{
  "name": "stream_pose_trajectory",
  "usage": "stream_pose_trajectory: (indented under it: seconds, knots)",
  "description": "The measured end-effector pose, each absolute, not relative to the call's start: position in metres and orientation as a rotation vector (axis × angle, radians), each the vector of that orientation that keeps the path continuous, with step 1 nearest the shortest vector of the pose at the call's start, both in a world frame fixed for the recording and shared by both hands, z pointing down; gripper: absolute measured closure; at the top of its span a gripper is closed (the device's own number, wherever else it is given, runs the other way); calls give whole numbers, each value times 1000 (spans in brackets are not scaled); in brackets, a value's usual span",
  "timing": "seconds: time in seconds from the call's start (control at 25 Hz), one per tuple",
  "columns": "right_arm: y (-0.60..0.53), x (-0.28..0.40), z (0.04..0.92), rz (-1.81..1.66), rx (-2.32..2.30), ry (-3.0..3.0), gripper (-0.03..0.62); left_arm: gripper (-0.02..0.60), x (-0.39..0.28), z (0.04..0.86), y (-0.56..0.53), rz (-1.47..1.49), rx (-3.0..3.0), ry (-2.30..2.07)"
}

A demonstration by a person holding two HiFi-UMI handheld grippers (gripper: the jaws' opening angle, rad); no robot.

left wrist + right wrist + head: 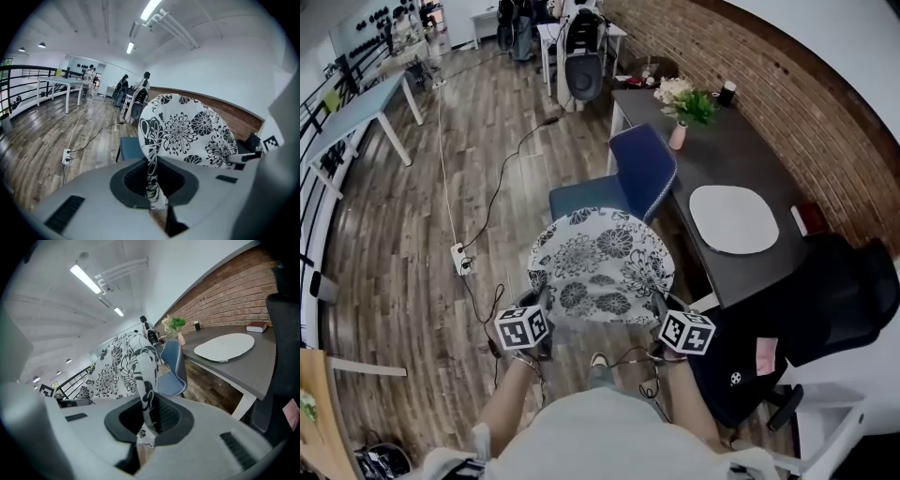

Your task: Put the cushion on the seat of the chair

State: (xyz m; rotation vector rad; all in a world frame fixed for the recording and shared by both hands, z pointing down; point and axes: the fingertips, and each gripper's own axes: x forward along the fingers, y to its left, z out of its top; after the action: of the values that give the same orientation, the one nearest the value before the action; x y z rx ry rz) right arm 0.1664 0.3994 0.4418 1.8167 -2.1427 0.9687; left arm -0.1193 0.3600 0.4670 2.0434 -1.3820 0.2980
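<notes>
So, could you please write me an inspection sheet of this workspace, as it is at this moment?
Surface: seat of the blue chair is bare.
Job's things: floral cushion held in the air near the chair, not yet on the seat.
Clutter: dark desk carries a white mat, a pink vase with flowers and a red book.
Grippers: left tool and right tool each shut on the cushion's edge.
Cables: power strip and cords on the wooden floor.
Surroundings: brick wall, black office chair, white table.
</notes>
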Motion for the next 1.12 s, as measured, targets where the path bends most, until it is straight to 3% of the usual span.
stream_pose_trajectory:
  seconds: [0.52, 1.12]
  knots:
    - [297, 211, 449, 995, 1763, -2174, 566, 560, -79, 466, 278, 302, 2016, -1440]
    - [225, 204, 475, 1076, 1701, -2177, 566, 560, -86, 482, 211, 327, 1954, -1479]
